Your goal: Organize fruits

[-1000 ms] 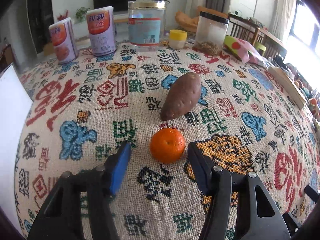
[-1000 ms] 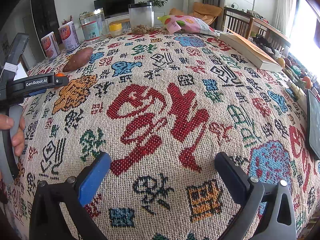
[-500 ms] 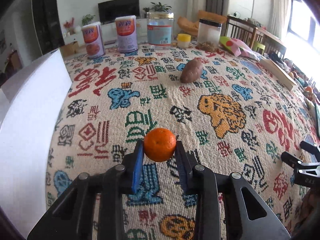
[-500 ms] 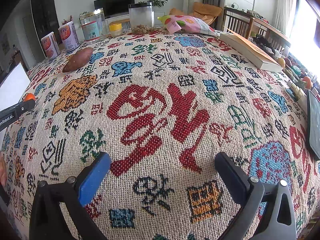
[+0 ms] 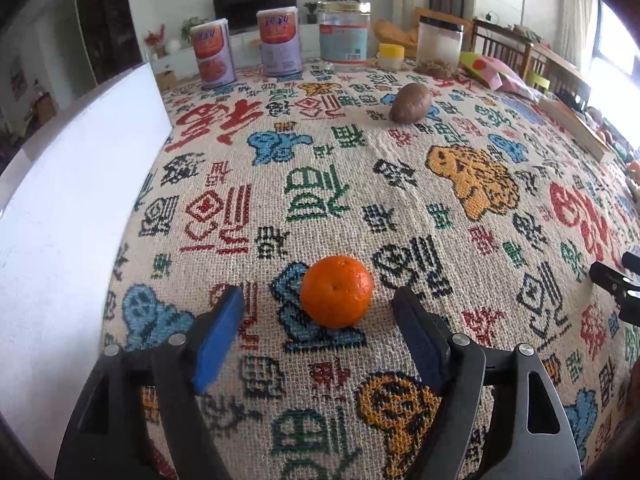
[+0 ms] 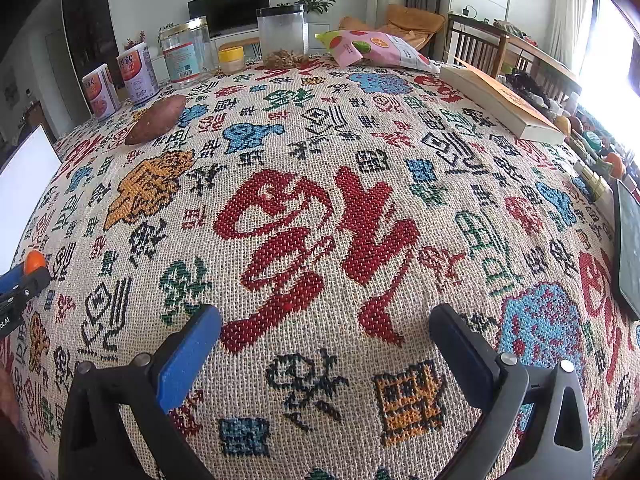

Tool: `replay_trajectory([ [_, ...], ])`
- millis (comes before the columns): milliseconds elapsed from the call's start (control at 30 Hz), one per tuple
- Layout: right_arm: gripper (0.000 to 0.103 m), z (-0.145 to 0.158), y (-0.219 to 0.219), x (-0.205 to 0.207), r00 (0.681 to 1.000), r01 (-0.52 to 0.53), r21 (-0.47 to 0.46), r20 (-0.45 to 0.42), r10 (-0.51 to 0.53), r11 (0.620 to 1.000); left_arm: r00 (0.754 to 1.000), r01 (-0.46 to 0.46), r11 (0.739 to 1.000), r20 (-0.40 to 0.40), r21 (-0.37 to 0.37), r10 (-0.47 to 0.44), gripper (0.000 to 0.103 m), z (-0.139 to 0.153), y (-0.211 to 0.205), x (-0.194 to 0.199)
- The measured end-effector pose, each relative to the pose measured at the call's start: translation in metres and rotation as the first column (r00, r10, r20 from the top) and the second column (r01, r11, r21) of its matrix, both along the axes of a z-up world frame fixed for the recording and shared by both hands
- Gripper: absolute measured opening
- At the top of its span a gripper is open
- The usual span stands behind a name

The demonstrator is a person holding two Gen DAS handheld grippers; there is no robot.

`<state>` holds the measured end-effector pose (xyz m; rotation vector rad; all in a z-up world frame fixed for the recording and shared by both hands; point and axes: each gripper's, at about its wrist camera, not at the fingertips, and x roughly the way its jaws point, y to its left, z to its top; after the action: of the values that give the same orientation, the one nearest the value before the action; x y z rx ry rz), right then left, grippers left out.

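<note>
An orange mandarin rests on the patterned tablecloth, near the table's left side. My left gripper is open, its jaws standing apart on either side of the mandarin, neither touching it. The mandarin also shows at the left edge of the right wrist view, behind the left gripper's tip. A brown sweet potato lies further back; it also shows in the right wrist view. My right gripper is open and empty, low over the cloth.
A white box stands along the left. Two cans, a glass jar, a yellow-lidded tub and a plastic container line the back. A snack bag, a book and a tablet lie at the right.
My left gripper carried the mandarin back towards the near left of the table, set it on the cloth and opened. The right gripper has not moved.
</note>
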<state>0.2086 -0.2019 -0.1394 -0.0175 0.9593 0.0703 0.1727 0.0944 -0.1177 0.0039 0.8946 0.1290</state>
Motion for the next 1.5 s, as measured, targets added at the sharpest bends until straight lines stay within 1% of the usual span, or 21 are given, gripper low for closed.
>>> replay_trajectory([
  [100,0.103,0.0,0.0,0.0,1.0,0.0,0.0,0.0,0.0,1.0,1.0,-0.016,1.0,-0.007,0.015,0.016,0.09,-0.001,0.001,0.001],
  [200,0.103,0.0,0.0,0.0,1.0,0.0,0.0,0.0,0.0,1.0,0.999,-0.035,0.999,-0.017,-0.008,0.035,0.095,-0.003,0.006,0.003],
  [267,0.103,0.0,0.0,0.0,1.0,0.0,0.0,0.0,0.0,1.0,0.999,-0.04,0.999,-0.021,-0.021,0.039,0.095,-0.004,0.008,0.004],
  [400,0.103,0.0,0.0,0.0,1.0,0.0,0.0,0.0,0.0,1.0,0.999,-0.041,0.999,-0.02,-0.011,0.041,0.096,-0.003,0.007,0.004],
  [667,0.103,0.0,0.0,0.0,1.0,0.0,0.0,0.0,0.0,1.0,0.999,-0.048,0.998,-0.028,-0.035,0.047,0.098,-0.005,0.01,0.004],
  [933,0.103,0.0,-0.001,0.0,1.0,-0.002,0.005,-0.002,0.002,1.0,0.998,-0.048,0.998,-0.028,-0.039,0.047,0.099,-0.005,0.011,0.005],
  [1033,0.103,0.0,0.0,0.003,1.0,-0.019,-0.002,-0.018,0.019,1.0,0.998,-0.048,0.998,-0.028,-0.039,0.047,0.099,-0.005,0.011,0.005],
  [1100,0.103,0.003,0.005,0.014,0.999,-0.036,0.002,-0.039,0.036,0.999,0.998,-0.049,0.998,-0.028,-0.039,0.047,0.099,-0.005,0.011,0.005],
  [1167,0.101,0.009,0.018,0.034,0.996,-0.074,0.034,-0.055,0.075,0.997,0.998,-0.049,0.998,-0.028,-0.039,0.048,0.099,-0.005,0.011,0.005],
  [1233,0.098,0.022,0.042,0.056,0.991,-0.127,0.068,-0.038,0.13,0.99,0.998,-0.049,0.998,-0.028,-0.039,0.048,0.099,-0.005,0.011,0.005],
  [1300,0.098,0.037,0.071,0.083,0.981,-0.189,0.144,-0.007,0.192,0.972,0.998,-0.049,0.998,-0.028,-0.039,0.048,0.099,-0.005,0.011,0.005],
  [1367,0.091,0.046,0.1,0.114,0.973,-0.225,0.247,-0.003,0.233,0.943,0.998,-0.049,0.998,-0.028,-0.039,0.048,0.099,-0.005,0.011,0.005],
  [1400,0.084,0.047,0.113,0.131,0.972,-0.217,0.29,-0.019,0.232,0.932,0.998,-0.049,0.998,-0.028,-0.039,0.048,0.099,-0.005,0.011,0.005],
  [1433,0.08,0.047,0.124,0.148,0.975,-0.196,0.326,-0.041,0.22,0.925,0.998,-0.049,0.998,-0.028,-0.039,0.048,0.099,-0.005,0.012,0.005],
  [1500,0.078,0.041,0.143,0.178,0.979,-0.139,0.369,-0.089,0.183,0.919,0.998,-0.049,0.998,-0.028,-0.039,0.048,0.099,-0.005,0.011,0.005],
])
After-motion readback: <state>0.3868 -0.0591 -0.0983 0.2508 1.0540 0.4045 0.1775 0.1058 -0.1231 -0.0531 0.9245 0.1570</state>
